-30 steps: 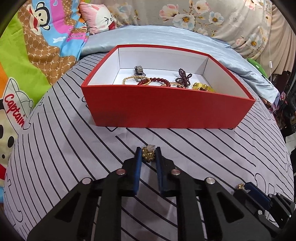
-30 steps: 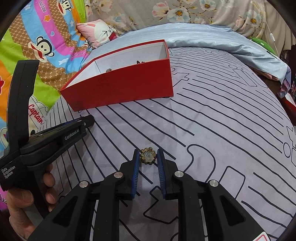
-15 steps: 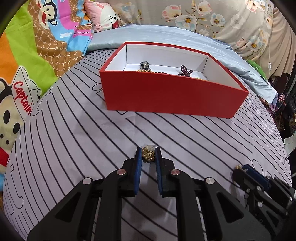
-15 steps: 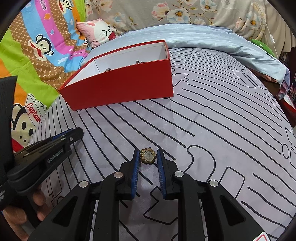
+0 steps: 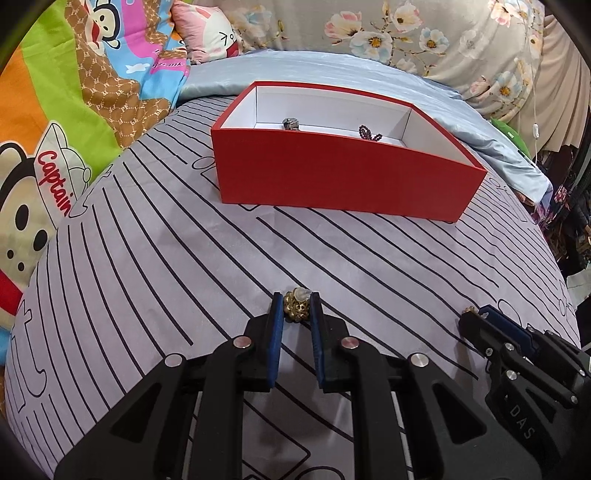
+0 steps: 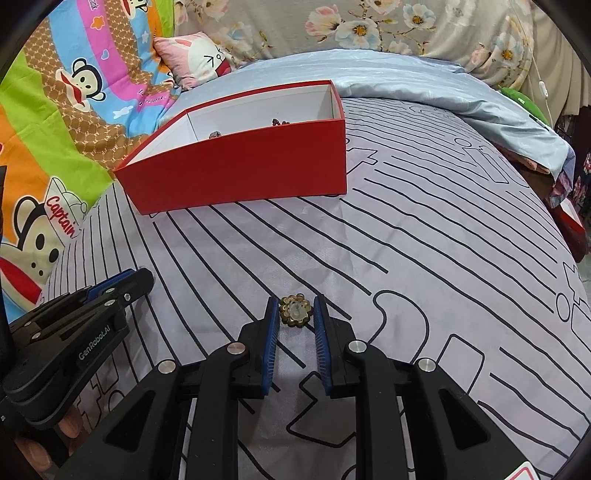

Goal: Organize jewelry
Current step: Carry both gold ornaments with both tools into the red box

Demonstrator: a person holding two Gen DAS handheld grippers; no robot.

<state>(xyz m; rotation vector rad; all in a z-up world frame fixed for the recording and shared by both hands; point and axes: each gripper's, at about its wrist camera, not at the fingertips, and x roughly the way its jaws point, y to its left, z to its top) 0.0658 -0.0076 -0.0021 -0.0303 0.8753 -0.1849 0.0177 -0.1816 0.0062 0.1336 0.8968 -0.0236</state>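
A red box (image 5: 343, 184) with a white inside stands on the grey striped bedspread; a watch (image 5: 291, 123) and a dark bead piece (image 5: 369, 133) show over its near wall. My left gripper (image 5: 296, 308) is shut on a gold flower-shaped earring (image 5: 295, 306), held low over the bedspread, well short of the box. My right gripper (image 6: 295, 310) is shut on a matching gold flower earring (image 6: 294, 310). The box (image 6: 240, 173) lies ahead-left in the right wrist view. Each gripper shows in the other's view: the right one (image 5: 476, 317), the left one (image 6: 125, 282).
Cartoon monkey bedding (image 5: 55, 147) lies on the left. A pink pillow (image 5: 210, 33) and a pale blue quilt (image 5: 332, 70) lie behind the box. Floral fabric (image 5: 443, 37) forms the backdrop. The bed drops off at the right (image 6: 569, 206).
My left gripper has pulled back and down from the box with its earring, so the box looks farther and its contents are mostly hidden. The right gripper has stayed put.
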